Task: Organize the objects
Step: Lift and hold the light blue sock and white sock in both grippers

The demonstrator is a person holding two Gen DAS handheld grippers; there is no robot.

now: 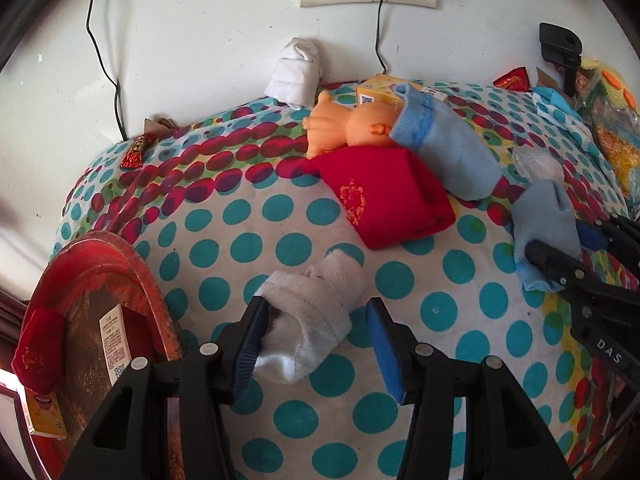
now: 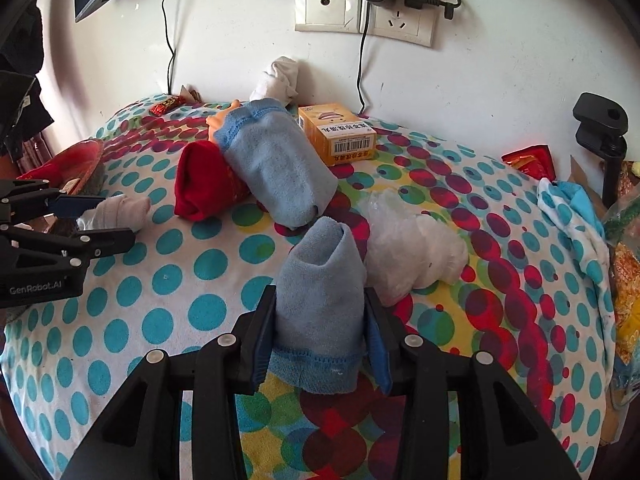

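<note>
In the left wrist view the left gripper [image 1: 318,344] hangs over a dotted cloth [image 1: 440,280] with its jaws well apart around a rolled white sock [image 1: 316,320] — the left pad touches the sock's side, the right pad stands clear of it, so nothing is gripped. A red tray [image 1: 132,272] sits at the left edge with a red pouch [image 1: 38,352] and a box [image 1: 116,344] in it. Farther back lie a red folded cloth [image 1: 384,196], an orange doll [image 1: 344,124] and a long blue sock [image 1: 452,148]. At the right, the right gripper [image 1: 560,248] clamps a small blue sock [image 1: 540,224]. In the right wrist view the right gripper [image 2: 320,340] has both pads pressed on that small blue sock [image 2: 320,300], which stands up between them above the cloth [image 2: 180,280] — a crumpled clear plastic bag [image 2: 412,248] lies just beside it. Behind are the long blue sock [image 2: 276,160], the red folded cloth [image 2: 204,184], and a yellow box [image 2: 340,132]. The left gripper [image 2: 92,220] shows at the left edge by the white sock [image 2: 116,212].
</note>
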